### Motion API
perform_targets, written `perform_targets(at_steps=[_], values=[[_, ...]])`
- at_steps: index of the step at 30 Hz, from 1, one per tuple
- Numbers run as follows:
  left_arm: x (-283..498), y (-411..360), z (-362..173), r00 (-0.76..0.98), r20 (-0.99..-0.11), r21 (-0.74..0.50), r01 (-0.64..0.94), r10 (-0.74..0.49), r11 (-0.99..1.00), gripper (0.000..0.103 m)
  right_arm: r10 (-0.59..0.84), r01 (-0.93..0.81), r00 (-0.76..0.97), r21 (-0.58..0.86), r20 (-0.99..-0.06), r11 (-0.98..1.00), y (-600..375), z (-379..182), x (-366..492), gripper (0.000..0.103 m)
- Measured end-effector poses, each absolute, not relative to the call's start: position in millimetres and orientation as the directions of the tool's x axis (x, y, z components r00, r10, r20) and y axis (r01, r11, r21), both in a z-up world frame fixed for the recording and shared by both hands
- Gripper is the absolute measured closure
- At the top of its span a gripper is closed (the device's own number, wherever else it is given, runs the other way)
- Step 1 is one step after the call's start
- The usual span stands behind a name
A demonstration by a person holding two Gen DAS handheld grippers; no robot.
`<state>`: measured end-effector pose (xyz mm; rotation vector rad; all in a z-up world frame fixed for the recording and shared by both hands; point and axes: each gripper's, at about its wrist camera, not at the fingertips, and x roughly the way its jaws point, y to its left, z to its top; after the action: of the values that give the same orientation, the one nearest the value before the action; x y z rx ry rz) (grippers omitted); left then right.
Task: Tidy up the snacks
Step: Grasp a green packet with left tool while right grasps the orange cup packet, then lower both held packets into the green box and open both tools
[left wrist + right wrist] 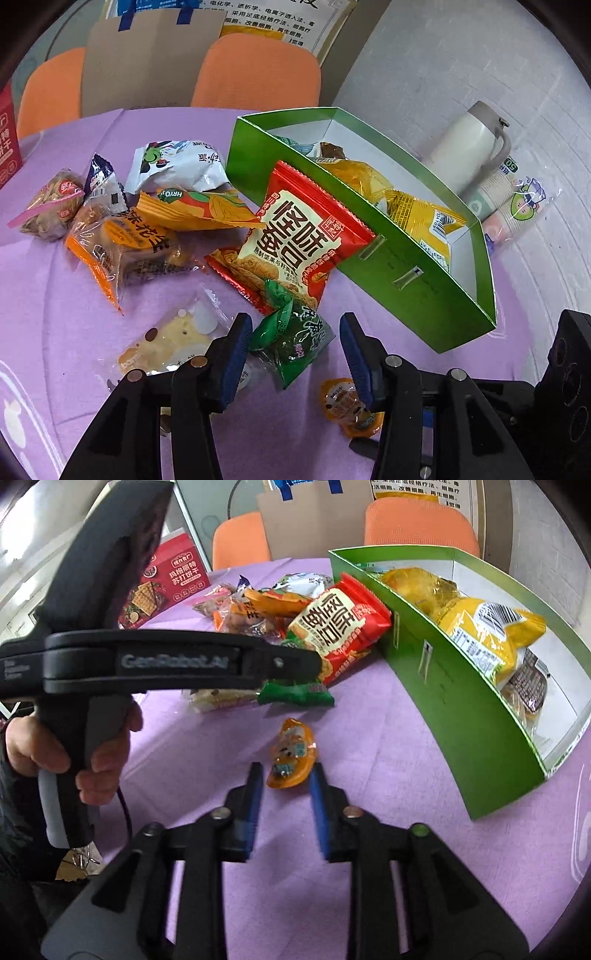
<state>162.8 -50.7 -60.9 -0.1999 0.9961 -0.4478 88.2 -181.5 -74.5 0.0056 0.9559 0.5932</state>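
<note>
Purple tablecloth (66, 317) covers the work surface. Green box (413, 280) is the largest item, lying from 12 to 4 o'clock in the left wrist view; yellow packets (487, 635) already lie inside it. Red snack bag (299, 236) leans against the box's outer wall at centre, touching it. Loose pile of orange and clear wrappers (122, 236) sits at 9 to 10 o'clock, with a white pouch (177, 166) just behind. Green packet (291, 343) lies at 6 o'clock between the fingers of the left gripper (293, 325); jaws apart, left pad at the packet's edge, right pad clear, nothing clamped. Small orange jelly cup (291, 755) rests on the cloth at the fingertips of the right gripper (286, 771); jaws parted, pads not pressing it. Person's hand (55, 746) holds the left gripper's handle at 9 o'clock in the right wrist view.
</note>
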Motion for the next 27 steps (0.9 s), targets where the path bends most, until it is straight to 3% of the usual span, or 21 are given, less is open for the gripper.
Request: perform_targets(at_steps=[1,6,8,9,11,21,27], values=[[163.5,-50.8,-62.2,0.459,-0.765,-0.364,0.27,-0.451,0.892,0.053,0.471,-0.472,0.437,0.25,-0.766,0.845,-180.4,-74.9,88.6,0.056],[160.2,-43.5,-66.2,0.455,-0.764,-0.372,0.267,-0.457,0.889,0.058,0.464,-0.474,0.436,0.242,-0.771,0.847,-172.1,-79.4,96.8,0.056],[157.7,-41.5,-66.2,0.46,-0.766,-0.359,0.275,-0.45,0.892,0.069,0.441,-0.478,0.464,0.202,-0.768,0.855,-169.3,-80.0,96.3,0.065],[156.0,-41.2,-66.0,0.461,-0.768,-0.35,0.28,-0.444,0.894,0.071,0.419,-0.47,0.473,0.18,-0.775,0.864,-168.5,-80.7,96.0,0.078],[151.3,-40.4,-64.6,0.461,-0.77,-0.341,0.288,-0.442,0.895,0.074,0.438,-0.461,0.462,0.213,-0.771,0.861,-172.5,-81.0,94.7,0.079],[125.8,-47.1,-12.8,0.529,-0.703,-0.313,0.372,-0.477,0.874,0.075,0.459,-0.443,0.553,0.221,-0.695,0.869,-198.5,-38.3,68.0,0.079],[135.8,-79.5,25.5,0.546,-0.656,-0.291,0.454,-0.521,0.842,0.075,0.369,-0.351,0.683,0.159,-0.631,0.923,-233.3,-3.9,71.9,0.079]])
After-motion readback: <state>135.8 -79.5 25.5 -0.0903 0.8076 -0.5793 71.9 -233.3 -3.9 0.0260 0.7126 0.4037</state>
